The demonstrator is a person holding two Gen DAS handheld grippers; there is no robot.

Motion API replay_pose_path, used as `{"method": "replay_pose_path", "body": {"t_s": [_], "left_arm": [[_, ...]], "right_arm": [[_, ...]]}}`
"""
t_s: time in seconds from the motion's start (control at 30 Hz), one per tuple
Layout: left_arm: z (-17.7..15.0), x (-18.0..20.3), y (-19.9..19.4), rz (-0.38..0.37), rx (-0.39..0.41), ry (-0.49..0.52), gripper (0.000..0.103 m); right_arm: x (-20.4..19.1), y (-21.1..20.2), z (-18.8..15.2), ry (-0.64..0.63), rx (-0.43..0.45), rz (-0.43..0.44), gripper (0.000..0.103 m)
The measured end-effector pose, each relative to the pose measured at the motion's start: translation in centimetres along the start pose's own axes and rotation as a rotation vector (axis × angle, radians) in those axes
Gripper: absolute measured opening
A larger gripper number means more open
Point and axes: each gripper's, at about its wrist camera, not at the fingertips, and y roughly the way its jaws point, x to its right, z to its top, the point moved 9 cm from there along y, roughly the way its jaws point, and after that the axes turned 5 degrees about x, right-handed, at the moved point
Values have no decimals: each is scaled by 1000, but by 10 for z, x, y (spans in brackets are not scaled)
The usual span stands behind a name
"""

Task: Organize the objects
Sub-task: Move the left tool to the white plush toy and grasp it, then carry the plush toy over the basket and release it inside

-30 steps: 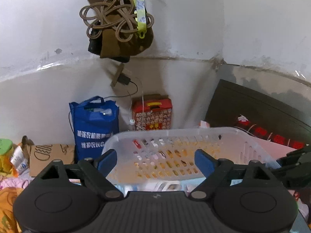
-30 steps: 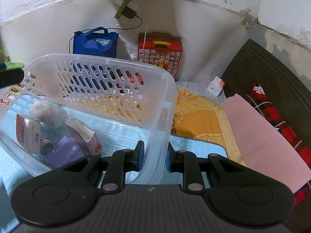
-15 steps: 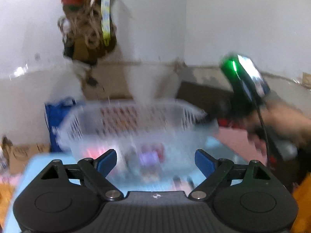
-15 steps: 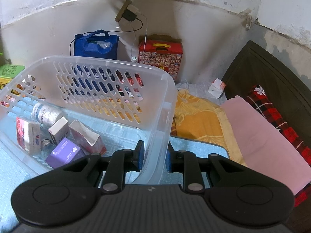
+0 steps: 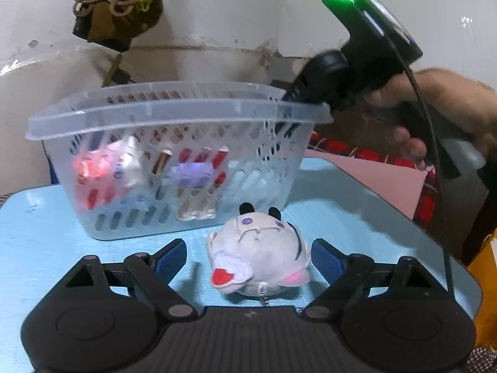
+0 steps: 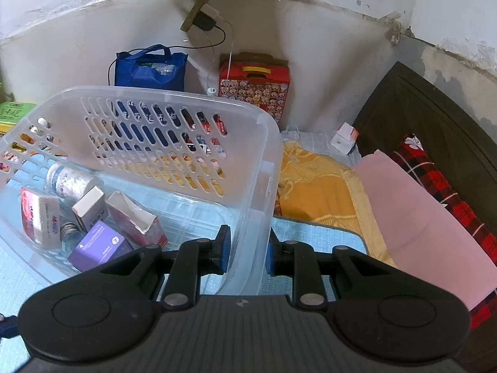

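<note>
The right gripper (image 6: 246,250) has its blue-padded fingers clamped on the smooth wall of the translucent, slotted plastic basket (image 6: 174,99), which stands on the pale blue, fine-ribbed worktop (image 5: 40,233). The left gripper (image 5: 248,259) has its fingers spread wide around a soft, round grey plush toy (image 5: 259,256) lying just before the basket. Inside lie a purple carton (image 6: 99,245) and other small cardboard boxes.
</note>
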Motion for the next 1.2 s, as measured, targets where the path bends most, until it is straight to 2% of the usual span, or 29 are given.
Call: {"method": "replay_pose_path", "body": {"t_s": [0.07, 0.13, 0.2, 0.27, 0.37, 0.5, 0.67, 0.87, 1.2], "left_arm": [[-1, 1, 8, -18, -20, -14, 87], [-2, 5, 10, -51, -25, -29, 75], [-3, 6, 8, -48, -21, -28, 71], [-2, 3, 4, -13, -2, -15, 71], [1, -4, -5, -37, 20, -52, 71], [10, -21, -24, -25, 84, -79, 71], [11, -50, -51, 29, 163, -122, 71], [5, -73, -71, 63, 187, -157, 71], [18, -82, -104, 84, 257, -152, 71]], "right_arm": [[-1, 0, 0, -1, 0, -1, 25], [-1, 1, 0, 0, -1, 0, 25], [-1, 1, 0, 0, -2, -2, 25], [-1, 1, 0, 0, -2, -2, 25], [-1, 1, 0, 0, -2, -2, 25], [-1, 1, 0, -1, -2, -3, 25], [-1, 0, 1, -2, -4, -3, 25], [-1, 1, 1, -4, -6, -3, 25], [-2, 1, 0, -3, -11, -4, 25]]}}
